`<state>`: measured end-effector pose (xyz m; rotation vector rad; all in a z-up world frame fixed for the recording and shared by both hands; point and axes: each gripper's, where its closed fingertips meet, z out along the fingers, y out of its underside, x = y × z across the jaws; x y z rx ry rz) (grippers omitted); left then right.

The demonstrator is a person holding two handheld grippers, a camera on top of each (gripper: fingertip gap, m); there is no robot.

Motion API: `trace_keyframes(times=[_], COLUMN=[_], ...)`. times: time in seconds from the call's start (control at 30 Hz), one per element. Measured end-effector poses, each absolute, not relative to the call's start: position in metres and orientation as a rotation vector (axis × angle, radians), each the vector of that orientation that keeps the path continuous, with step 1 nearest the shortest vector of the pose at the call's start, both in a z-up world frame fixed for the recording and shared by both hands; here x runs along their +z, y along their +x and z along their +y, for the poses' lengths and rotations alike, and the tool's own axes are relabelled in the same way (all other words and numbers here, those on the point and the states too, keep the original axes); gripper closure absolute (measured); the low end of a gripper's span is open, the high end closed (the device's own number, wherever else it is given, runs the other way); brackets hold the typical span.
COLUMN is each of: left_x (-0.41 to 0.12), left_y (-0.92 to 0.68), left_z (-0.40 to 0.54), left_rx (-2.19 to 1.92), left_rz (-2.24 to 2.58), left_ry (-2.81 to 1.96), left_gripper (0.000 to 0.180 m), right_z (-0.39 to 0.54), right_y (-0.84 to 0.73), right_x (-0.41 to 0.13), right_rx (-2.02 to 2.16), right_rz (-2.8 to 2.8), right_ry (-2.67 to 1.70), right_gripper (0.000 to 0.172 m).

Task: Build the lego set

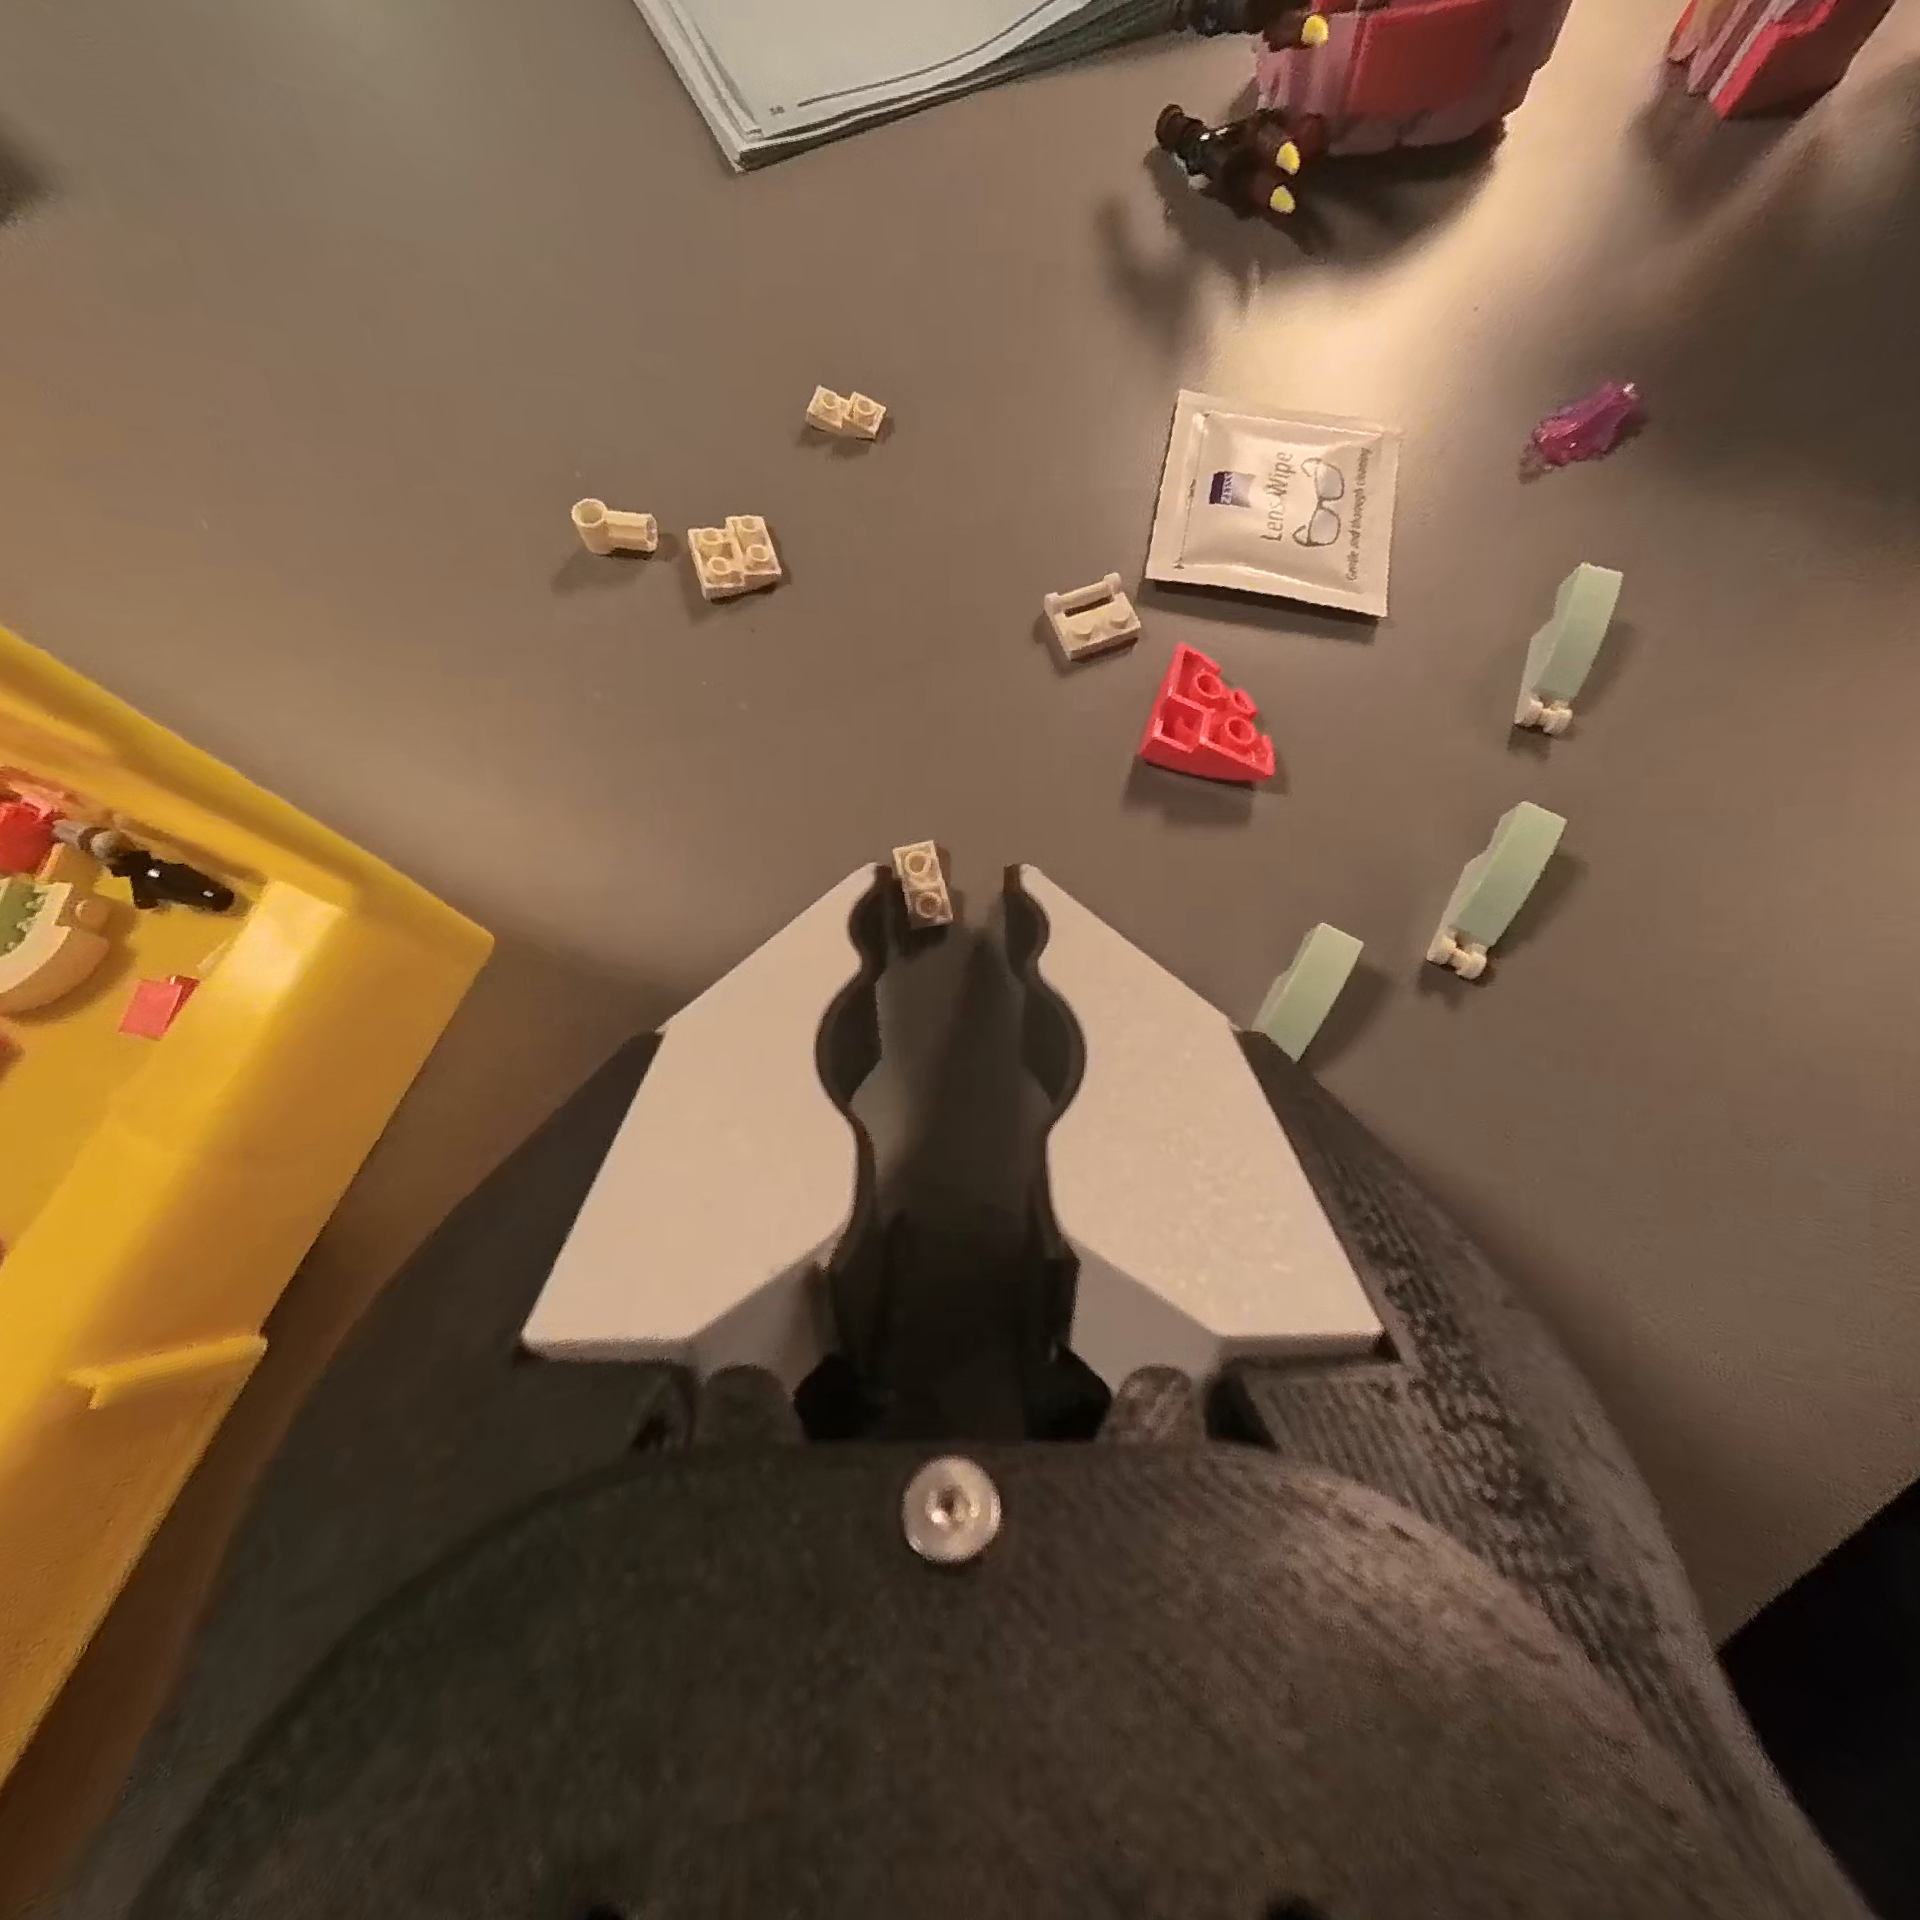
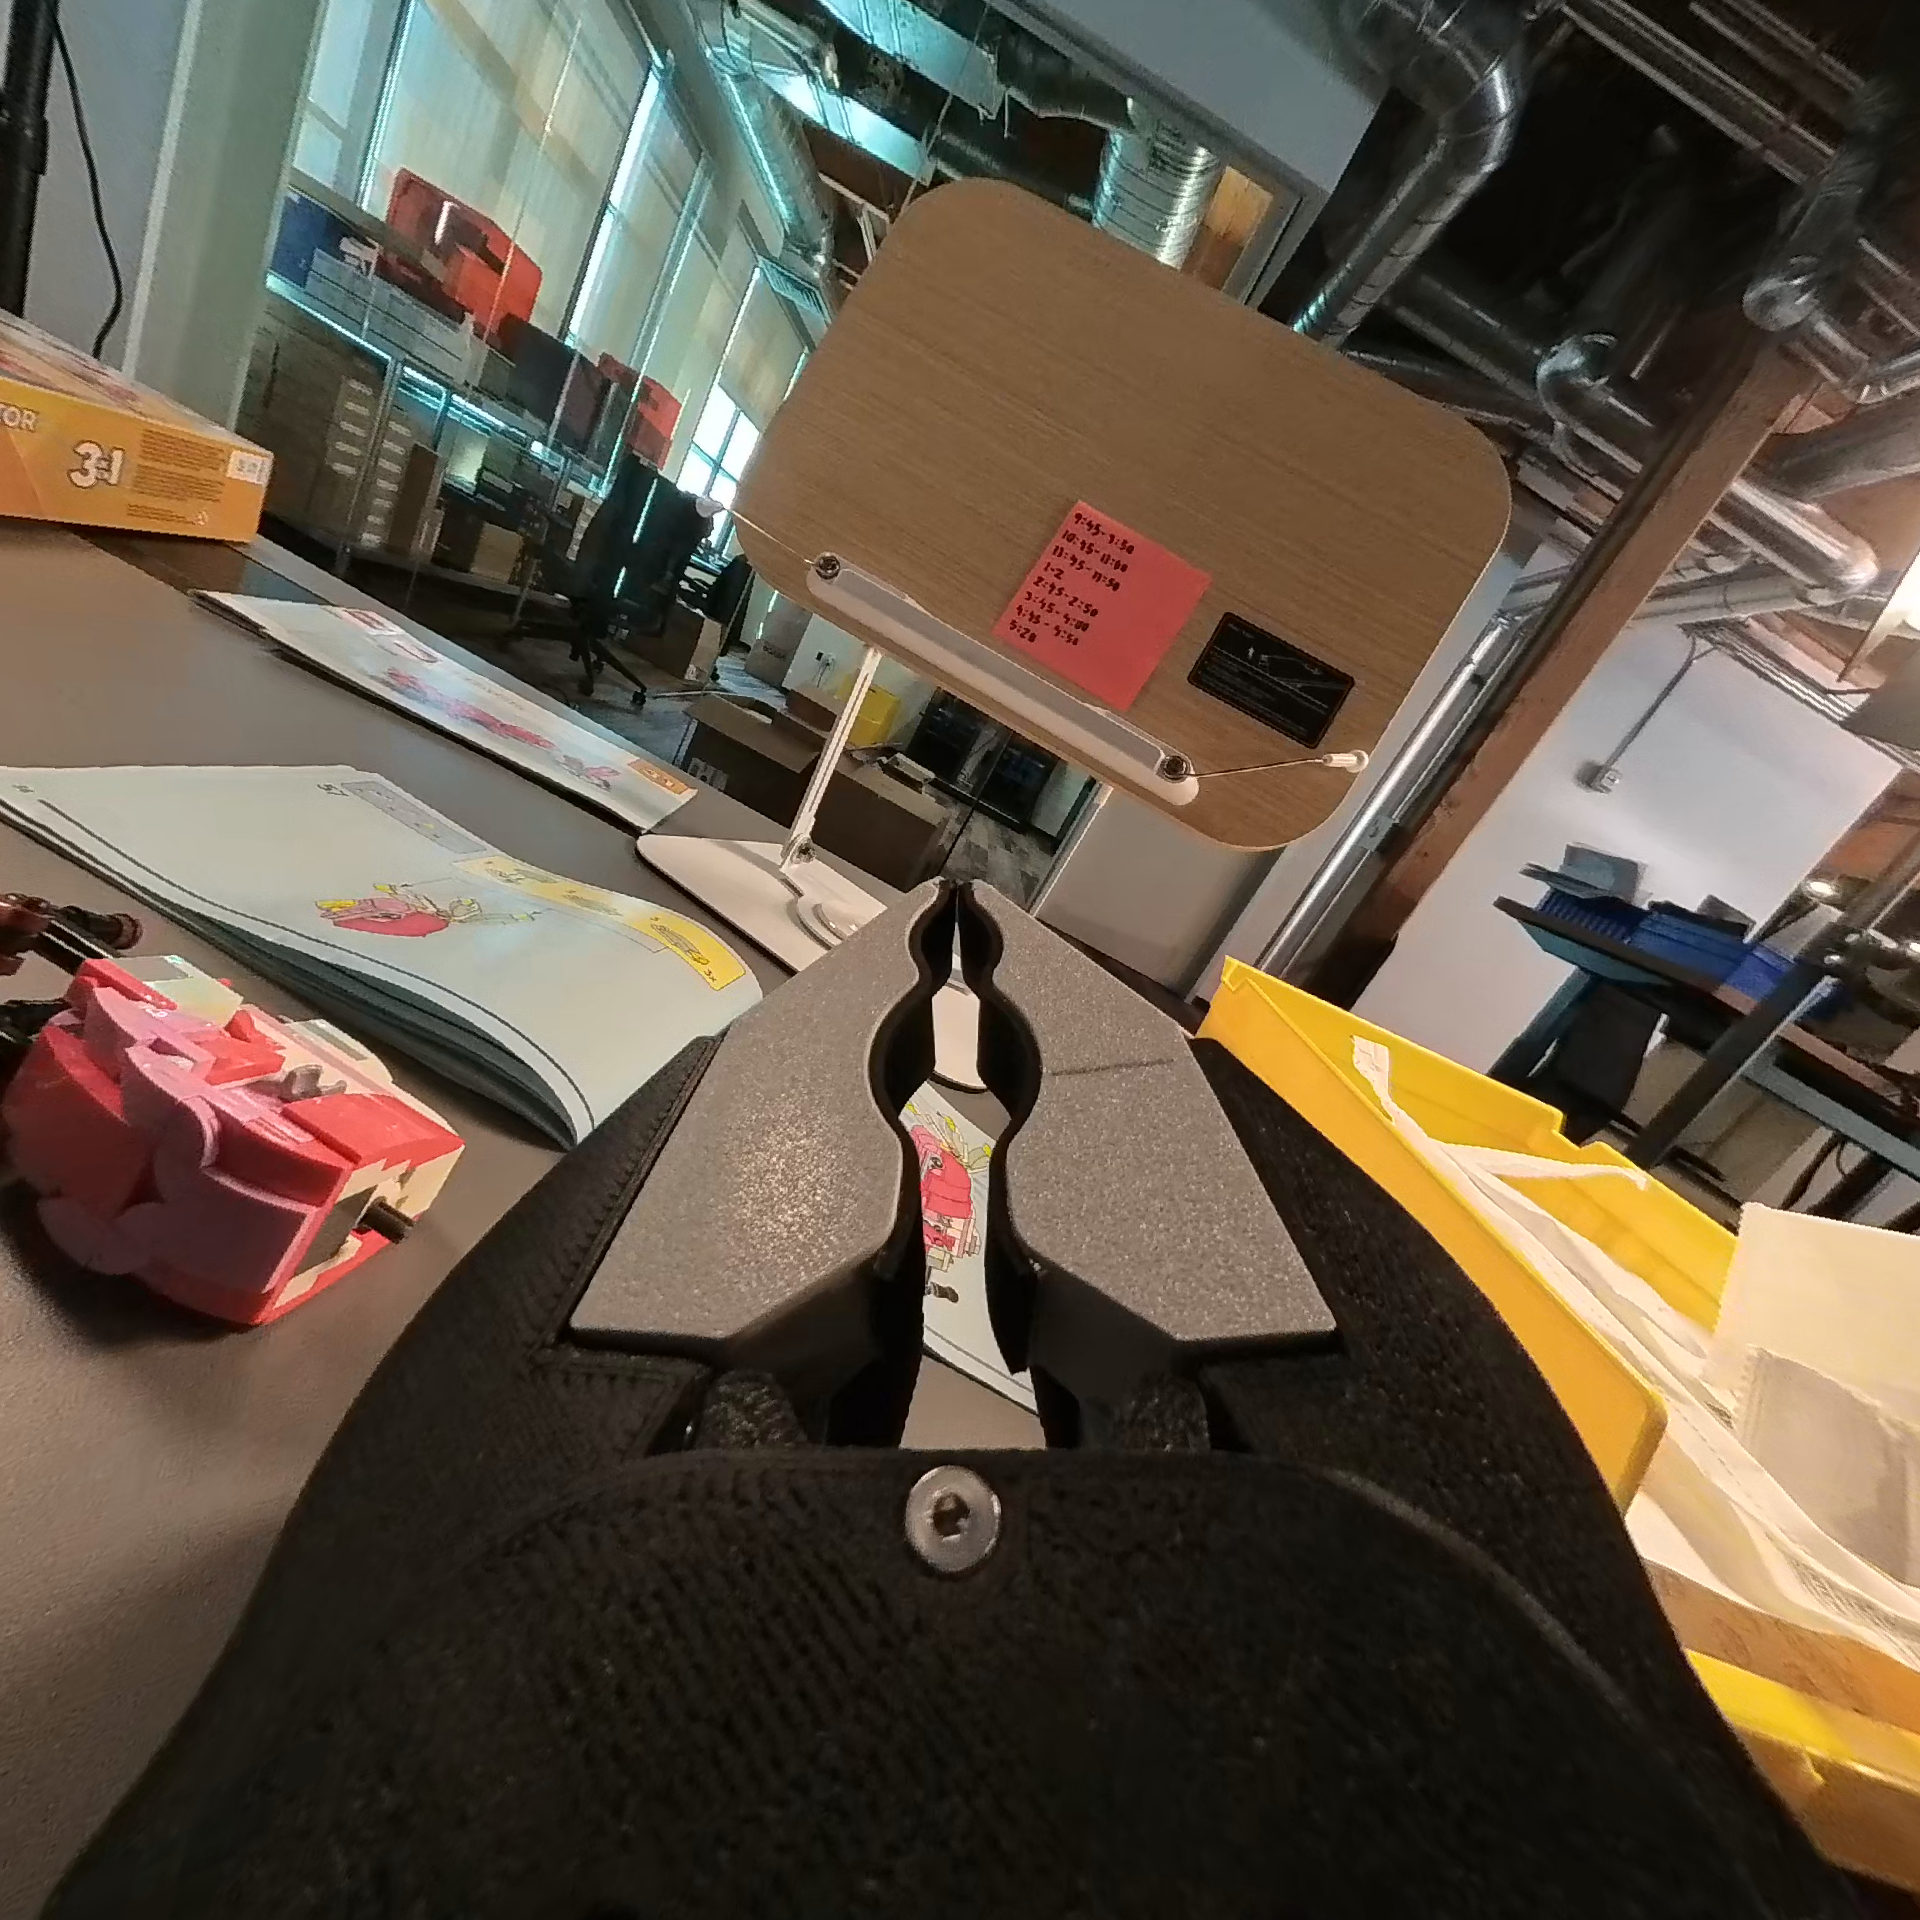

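The small tan brick [image 1: 922, 883] leans against only the left fingertip [image 1: 868, 883] of the left gripper [image 1: 940, 883], jaws parted, the other pad clear of it, so a nudge could topple it onto the table [image 1: 416, 416]. The right gripper [image 2: 956, 891] sits pressed together, empty, facing the wooden stand [image 2: 1091, 436] beyond

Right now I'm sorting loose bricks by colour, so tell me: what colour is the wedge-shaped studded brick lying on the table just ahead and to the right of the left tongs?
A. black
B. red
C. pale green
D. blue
B: the wedge brick with round studs is plainly red, near the white sachet.
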<state>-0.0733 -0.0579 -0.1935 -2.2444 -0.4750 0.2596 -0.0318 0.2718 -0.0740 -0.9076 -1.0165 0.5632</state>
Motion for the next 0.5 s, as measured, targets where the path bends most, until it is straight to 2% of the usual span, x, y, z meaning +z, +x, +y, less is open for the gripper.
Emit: trace_keyframes(times=[0.07,0.37,0.43,0.5], left_x=[-0.194,-0.180,-0.162,-0.143], left_y=[-0.075,-0.072,-0.056,-0.029], left_z=[-0.059,-0.056,-0.047,-0.035], left_rx=[0.285,0.372,0.306,0.155], left_rz=[-0.466,-0.315,-0.225,-0.103], left_ry=[-2.250,-2.188,-2.091,-1.985], left_gripper=[0.172,0.173,0.174,0.174], right_z=[0.272,0.241,0.204,0.150], right_y=[-0.032,-0.031,-0.033,-0.032], right_x=[-0.074,-0.062,-0.058,-0.057], right_rx=[0.564,0.550,0.693,0.994], right_rz=[-1.017,-1.069,-1.139,-1.258], right_ry=[-0.907,-0.743,-0.659,-0.604], right_gripper=[0.172,0.168,0.168,0.160])
